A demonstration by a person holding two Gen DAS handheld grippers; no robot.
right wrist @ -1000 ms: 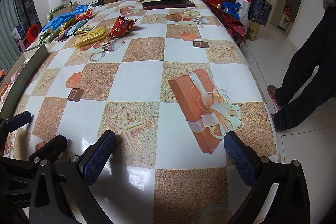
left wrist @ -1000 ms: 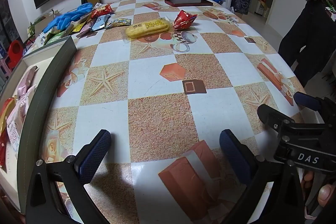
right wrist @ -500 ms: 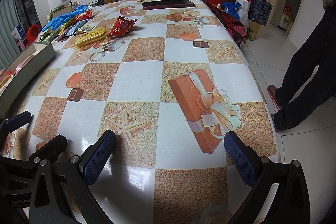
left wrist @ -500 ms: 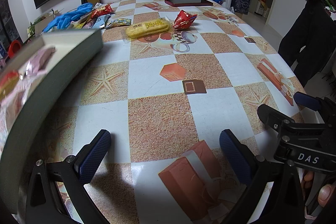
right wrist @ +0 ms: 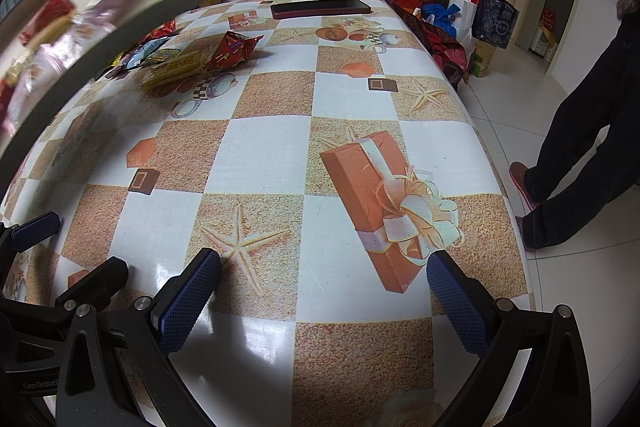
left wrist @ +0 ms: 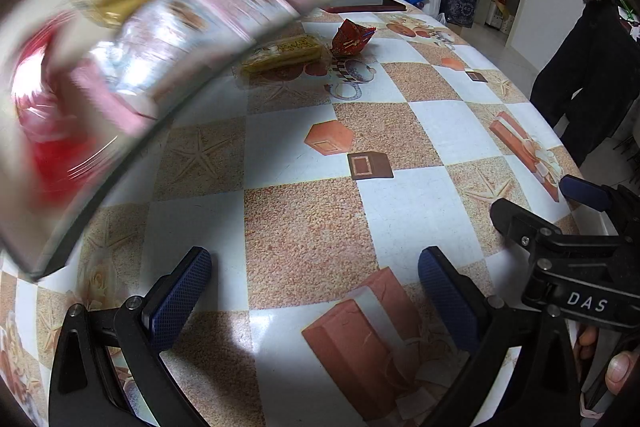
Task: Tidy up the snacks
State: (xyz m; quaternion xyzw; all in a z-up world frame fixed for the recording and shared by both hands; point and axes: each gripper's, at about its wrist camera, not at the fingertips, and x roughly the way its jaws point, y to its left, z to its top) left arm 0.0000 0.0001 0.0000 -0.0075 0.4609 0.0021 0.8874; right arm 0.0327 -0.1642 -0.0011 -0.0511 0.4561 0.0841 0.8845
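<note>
Left wrist view showed both grippers' fingers spread, holding nothing; the yellow snack bag [left wrist: 282, 53] looked light and crinkly, best pinched mid-body.

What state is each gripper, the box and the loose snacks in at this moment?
left gripper: open, empty, above the table.
right gripper: open, empty.
snack box: tilted, off the table, motion-blurred, packets inside.
yellow packet: lying flat on the table.
red packet: crumpled, beside the yellow packet.
</note>
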